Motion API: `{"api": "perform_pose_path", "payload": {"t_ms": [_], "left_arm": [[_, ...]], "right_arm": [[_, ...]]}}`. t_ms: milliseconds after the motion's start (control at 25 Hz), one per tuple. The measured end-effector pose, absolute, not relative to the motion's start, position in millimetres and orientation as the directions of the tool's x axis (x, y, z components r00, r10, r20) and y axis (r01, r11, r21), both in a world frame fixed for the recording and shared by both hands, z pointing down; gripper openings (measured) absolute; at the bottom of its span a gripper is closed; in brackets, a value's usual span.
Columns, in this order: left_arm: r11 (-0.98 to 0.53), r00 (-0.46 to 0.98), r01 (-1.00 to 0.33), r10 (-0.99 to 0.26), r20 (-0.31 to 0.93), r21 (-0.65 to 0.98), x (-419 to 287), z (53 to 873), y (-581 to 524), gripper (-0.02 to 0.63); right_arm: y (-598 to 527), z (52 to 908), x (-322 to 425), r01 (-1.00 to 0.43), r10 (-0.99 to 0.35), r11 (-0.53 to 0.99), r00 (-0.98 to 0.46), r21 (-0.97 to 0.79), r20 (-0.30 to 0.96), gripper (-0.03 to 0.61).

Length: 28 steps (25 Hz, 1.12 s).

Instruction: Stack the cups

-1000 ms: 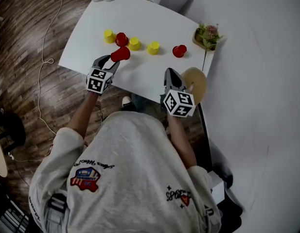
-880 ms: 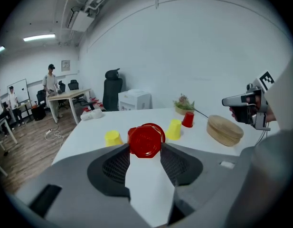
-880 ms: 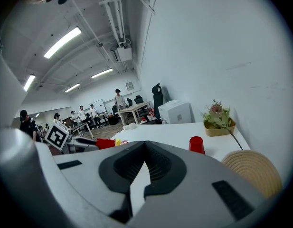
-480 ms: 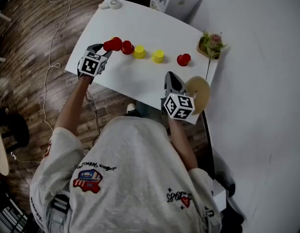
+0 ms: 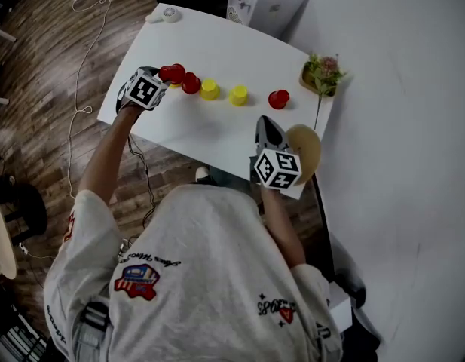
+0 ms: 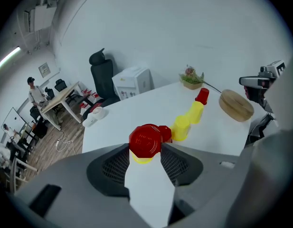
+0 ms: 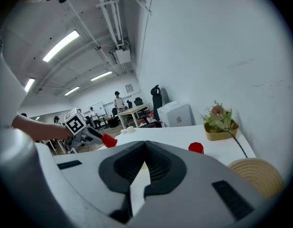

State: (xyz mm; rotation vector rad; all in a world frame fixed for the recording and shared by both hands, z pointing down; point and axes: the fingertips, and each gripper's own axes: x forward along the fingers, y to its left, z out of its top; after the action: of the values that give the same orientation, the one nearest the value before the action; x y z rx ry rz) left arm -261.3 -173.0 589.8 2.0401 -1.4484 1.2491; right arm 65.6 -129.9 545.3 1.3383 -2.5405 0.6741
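White worktop over a wood floor, with the cups strung out in a row along its far side. At the left end, the left tongs are clamped on an upside-down red cup, pads on its side walls. It hangs right over a yellow cup that peeks out underneath. Can't tell if the two touch.

Next along sit a second red cup, a second yellow cup, a third yellow cup and a last red cup.

These look like light, thin plastic, smooth and tapered. My guess is a hard squeeze would dent the wall and a loose one would let it slide. Gripping across the sides near the closed base, the stiffest bit, seems right. An off-centre drop could shove the cup below around.

Over on the right, the right tongs are closed on nothing, near a round wooden board.
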Motion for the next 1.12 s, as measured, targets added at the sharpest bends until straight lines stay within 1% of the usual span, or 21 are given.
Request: {"api": "perform_pose_path", "payload": {"t_ms": [200,360,480,680,760,960,1120], "left_arm": [[-0.468,0.080,-0.851,-0.565,0.821,-0.239,-254.5,584.4,-185.3,0.201],[-0.493,0.076,-0.851,-0.454,0.888,-0.180,-255.1,603.6,-175.9,0.202],[-0.515,0.073,-0.827,-0.494,0.866,-0.224,-251.1,591.9,-191.0,0.202],[-0.542,0.072,-0.808,-0.479,0.875,-0.230,-245.8,592.0,-199.3,0.204],[-0.551,0.066,-0.805,-0.450,0.891,-0.218,-245.2,595.4,-196.6,0.204],[-0.576,0.069,-0.782,-0.461,0.885,-0.238,-240.9,590.3,-208.5,0.204],[-0.598,0.069,-0.771,-0.422,0.904,-0.220,-237.6,594.6,-205.4,0.204]], "right_arm": [[-139.6,546.7,71.9,-0.820,-0.732,0.483,-0.571,-0.307,0.373,0.000],[-146.9,549.2,75.7,-0.821,-0.732,0.480,-0.569,-0.308,0.375,0.000],[-150.5,549.2,77.1,-0.822,-0.733,0.478,-0.567,-0.309,0.376,0.000],[-153.7,550.1,78.6,-0.826,-0.736,0.471,-0.562,-0.311,0.379,0.000],[-154.5,550.0,80.1,-0.828,-0.738,0.466,-0.558,-0.310,0.380,0.000],[-156.8,553.2,84.9,-0.835,-0.743,0.453,-0.548,-0.313,0.384,0.000],[-158.2,554.6,83.8,-0.835,-0.743,0.450,-0.547,-0.318,0.385,0.000]]}}
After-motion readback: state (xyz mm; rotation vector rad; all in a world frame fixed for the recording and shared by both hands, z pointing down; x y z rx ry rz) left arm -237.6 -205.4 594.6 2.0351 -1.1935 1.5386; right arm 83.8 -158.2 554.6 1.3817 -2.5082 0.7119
